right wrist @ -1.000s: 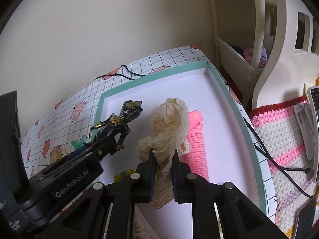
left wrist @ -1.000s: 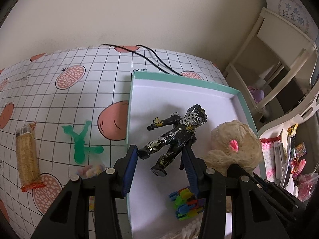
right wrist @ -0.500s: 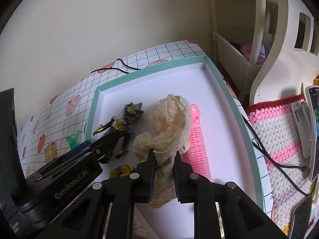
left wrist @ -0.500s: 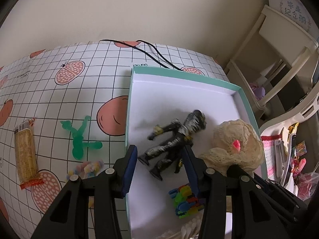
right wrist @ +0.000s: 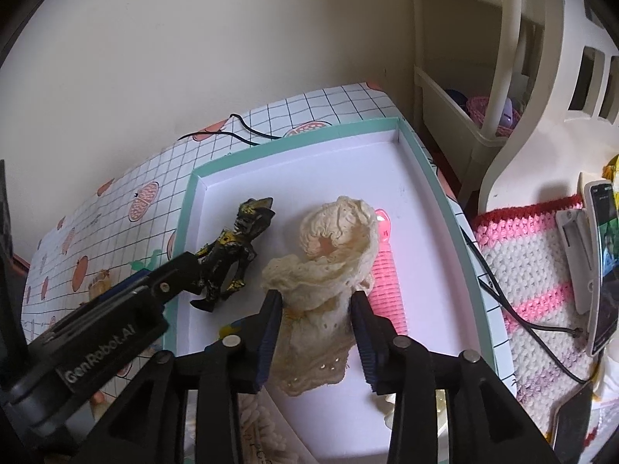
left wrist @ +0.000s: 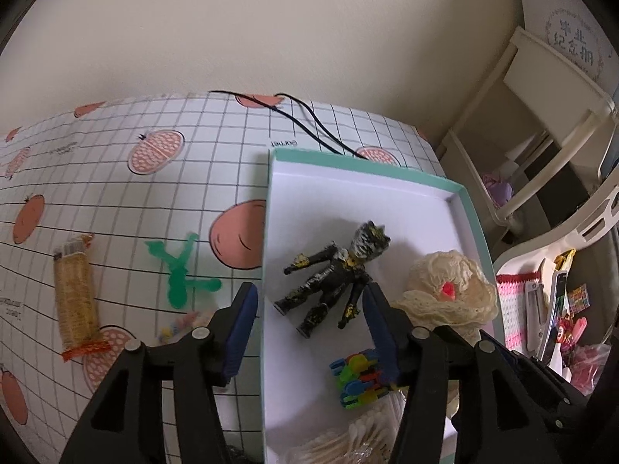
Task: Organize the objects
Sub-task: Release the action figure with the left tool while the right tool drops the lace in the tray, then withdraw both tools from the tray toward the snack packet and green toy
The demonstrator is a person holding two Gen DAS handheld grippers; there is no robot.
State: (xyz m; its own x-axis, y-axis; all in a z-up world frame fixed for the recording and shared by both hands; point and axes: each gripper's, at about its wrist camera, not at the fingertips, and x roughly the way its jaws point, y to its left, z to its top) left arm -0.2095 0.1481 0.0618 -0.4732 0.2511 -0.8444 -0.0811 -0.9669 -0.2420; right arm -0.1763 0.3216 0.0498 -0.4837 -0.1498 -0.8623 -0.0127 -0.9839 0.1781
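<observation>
Left wrist: left tongs still spread wide, black figure lying free in the teal-rimmed box, right wrist: right tongs now released from the cream lace cloth, which rests in the box on the pink comb

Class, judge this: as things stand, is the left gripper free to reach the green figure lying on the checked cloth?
Probably yes. The left gripper is open and empty, and the green figure lies uncovered just outside the tray's rim.
</observation>
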